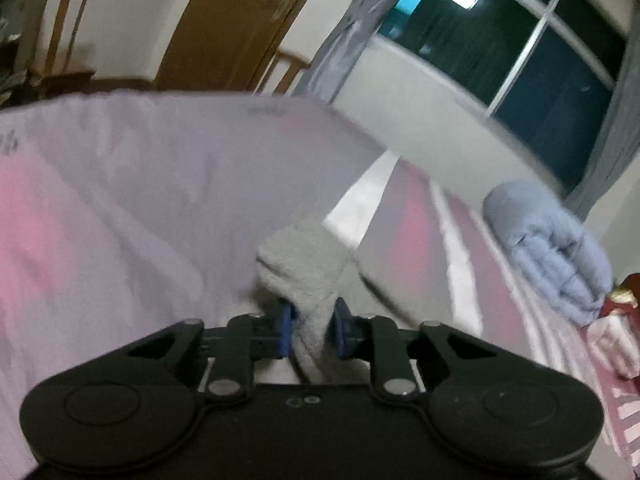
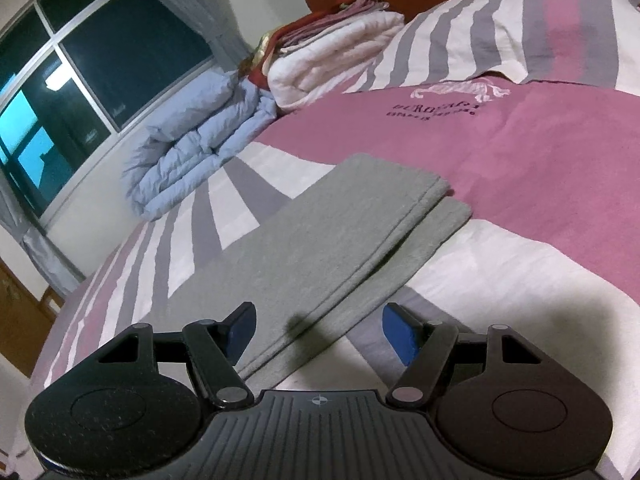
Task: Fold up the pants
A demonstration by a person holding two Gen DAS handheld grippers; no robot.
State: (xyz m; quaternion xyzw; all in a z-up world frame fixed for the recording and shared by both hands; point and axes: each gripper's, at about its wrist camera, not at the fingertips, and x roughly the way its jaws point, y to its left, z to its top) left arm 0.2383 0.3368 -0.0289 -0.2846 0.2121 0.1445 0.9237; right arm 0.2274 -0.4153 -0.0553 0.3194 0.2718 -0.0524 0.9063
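The grey fleece pants [image 2: 320, 240] lie flat on the bed, legs stacked one on the other and running away from me in the right wrist view. My right gripper [image 2: 320, 332] hangs just above their near end, open, its blue pads on either side of the cloth without touching it. In the left wrist view, my left gripper [image 1: 311, 330] is shut on a bunched end of the grey pants [image 1: 304, 268], which rises in a fold between the blue pads. That view is blurred.
The bed cover [image 2: 540, 184] is pink, white and grey striped. A folded pale blue quilt [image 2: 192, 148] and a stack of white and red bedding [image 2: 332, 52] lie near the window [image 2: 60, 80]. A wooden door [image 1: 236, 20] and chairs stand beyond the bed.
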